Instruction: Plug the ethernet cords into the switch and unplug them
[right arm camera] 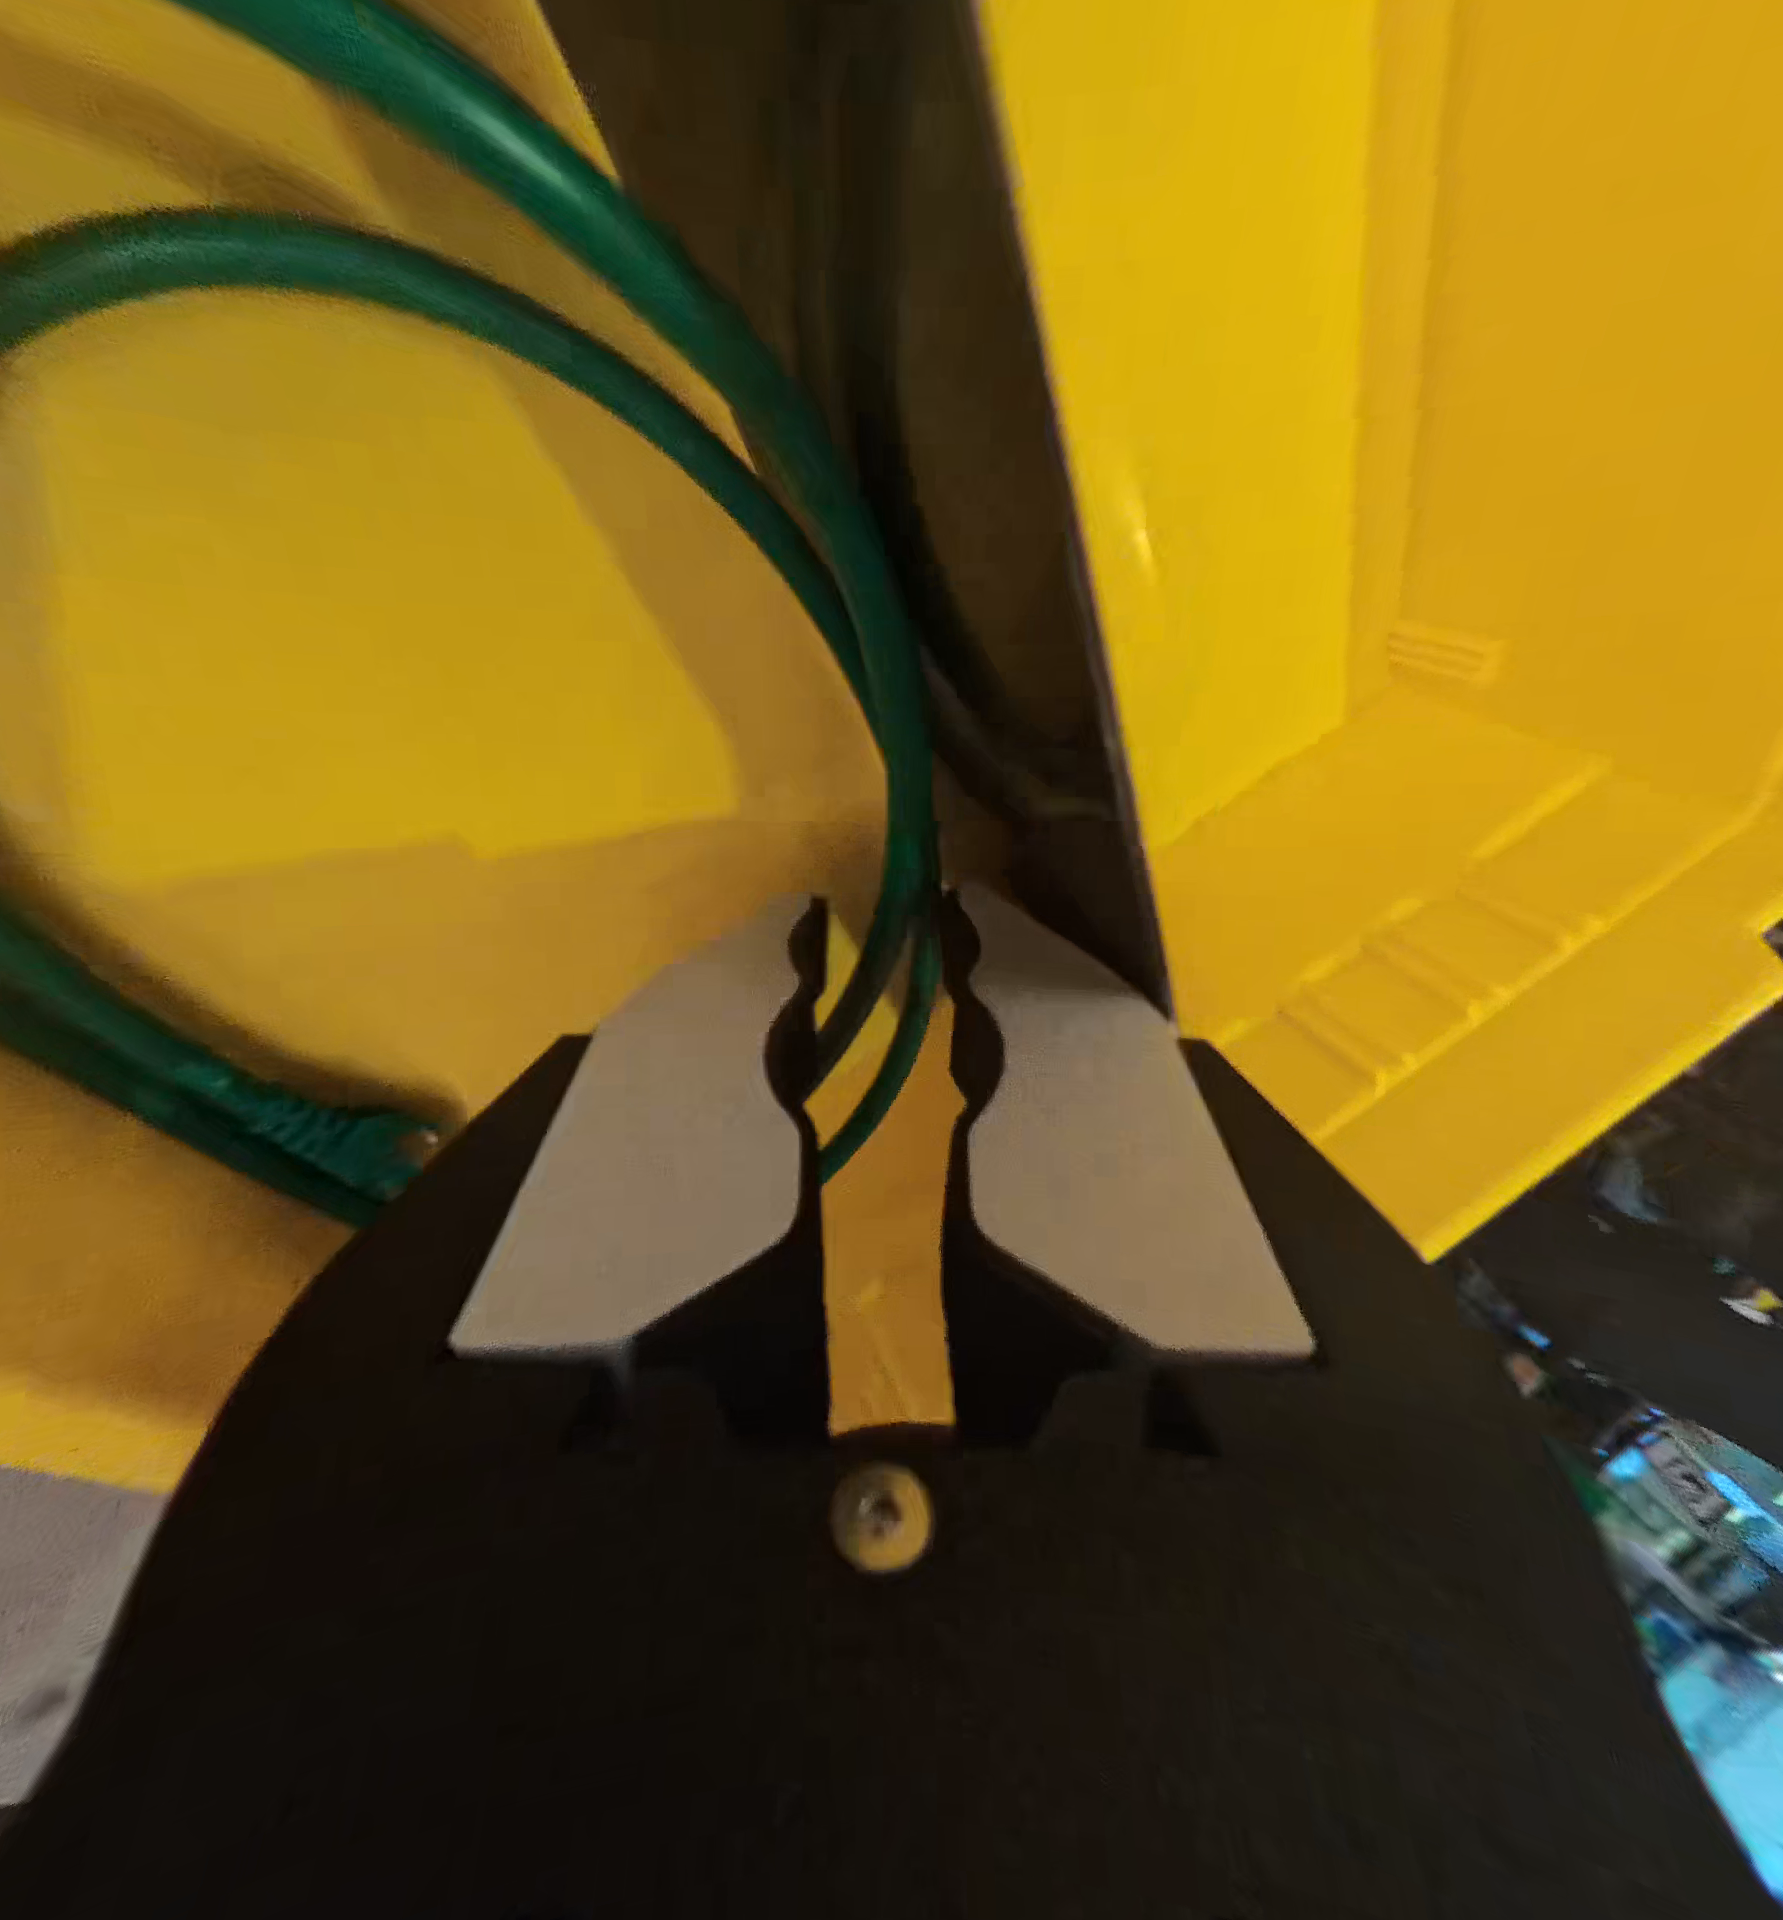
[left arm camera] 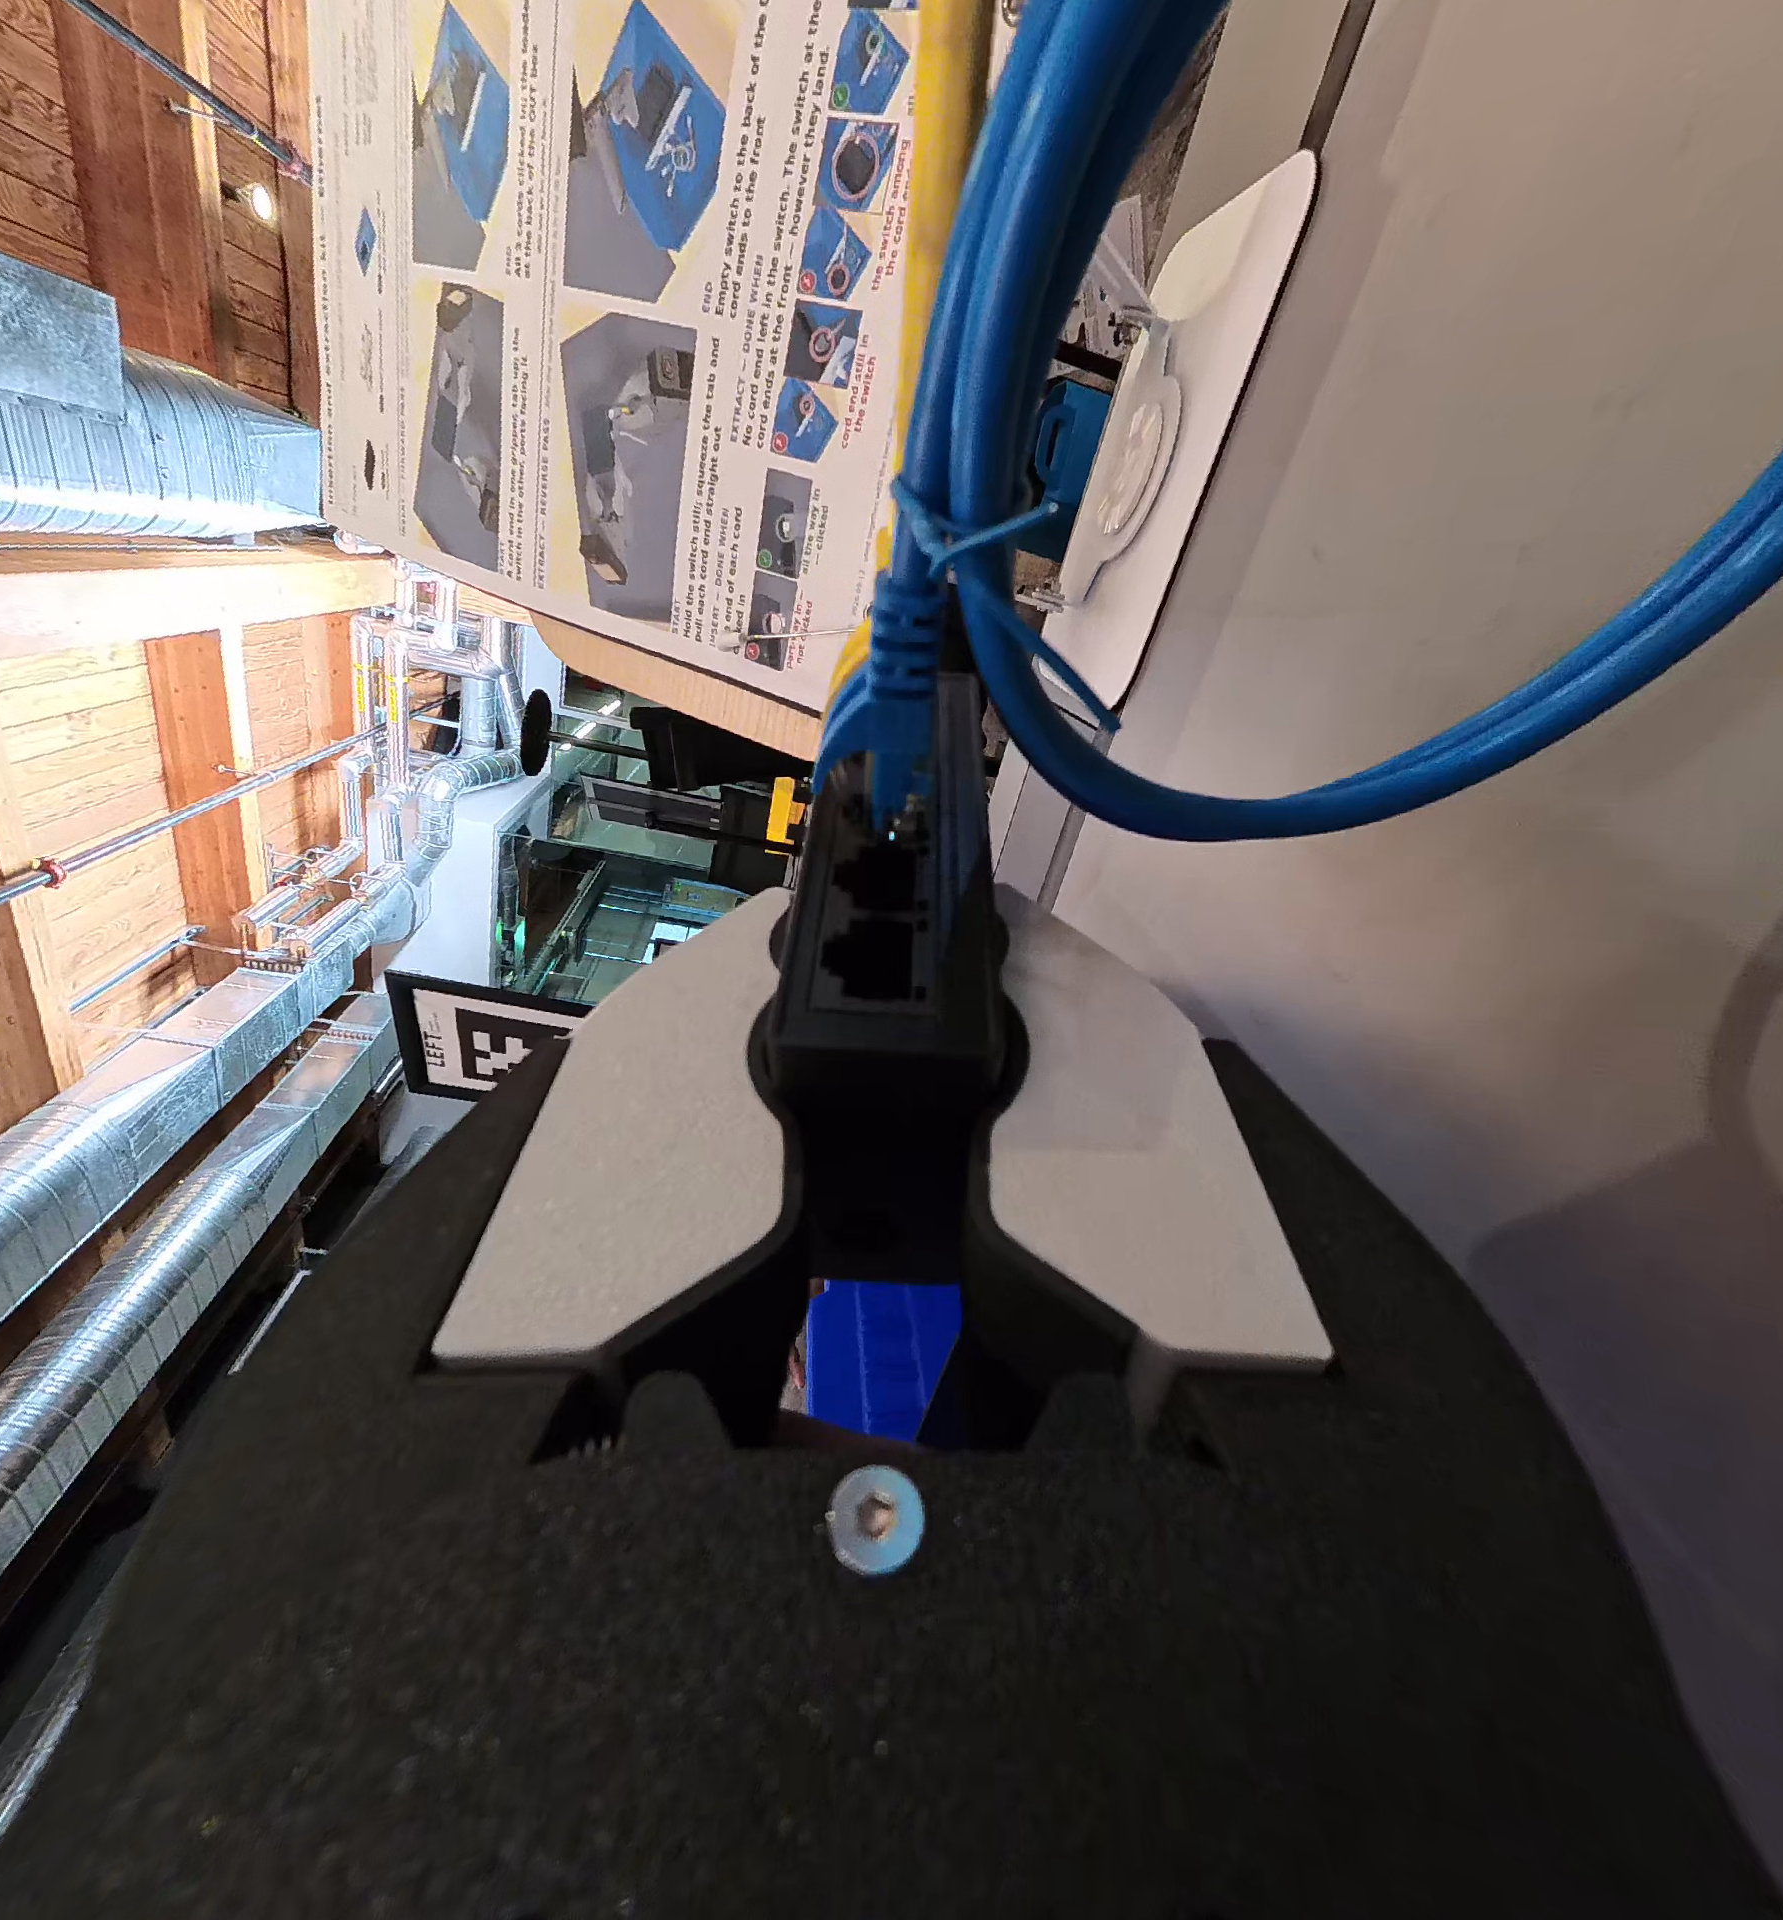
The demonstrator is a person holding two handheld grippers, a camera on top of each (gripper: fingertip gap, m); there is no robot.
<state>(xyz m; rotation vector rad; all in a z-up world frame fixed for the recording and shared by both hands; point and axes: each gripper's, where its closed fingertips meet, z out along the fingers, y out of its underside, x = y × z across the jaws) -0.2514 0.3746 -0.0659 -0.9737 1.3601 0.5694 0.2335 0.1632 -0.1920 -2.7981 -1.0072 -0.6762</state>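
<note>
My left gripper (left arm camera: pixel 892 966) is shut on the black switch (left arm camera: pixel 897 1049), which sticks out forward with its port row facing me. A blue ethernet cord (left arm camera: pixel 1022 312), bundled with a twist tie, hangs over it, and its plug (left arm camera: pixel 902 675) sits in a far port. Two nearer ports are empty. My right gripper (right arm camera: pixel 882 935) is inside a yellow bin (right arm camera: pixel 1489 416), its fingers closed to a narrow gap around two strands of a green ethernet cord (right arm camera: pixel 554 343). The green cord's plug (right arm camera: pixel 347 1143) lies to the left of the fingers.
A printed instruction poster (left arm camera: pixel 606 312) hangs behind the switch. A grey tabletop (left arm camera: pixel 1489 935) lies to the right, with a white mat (left arm camera: pixel 1219 312) on it. A bit of yellow cord (left arm camera: pixel 851 665) shows behind the blue plug. A dark divider (right arm camera: pixel 970 520) rises ahead of the right gripper.
</note>
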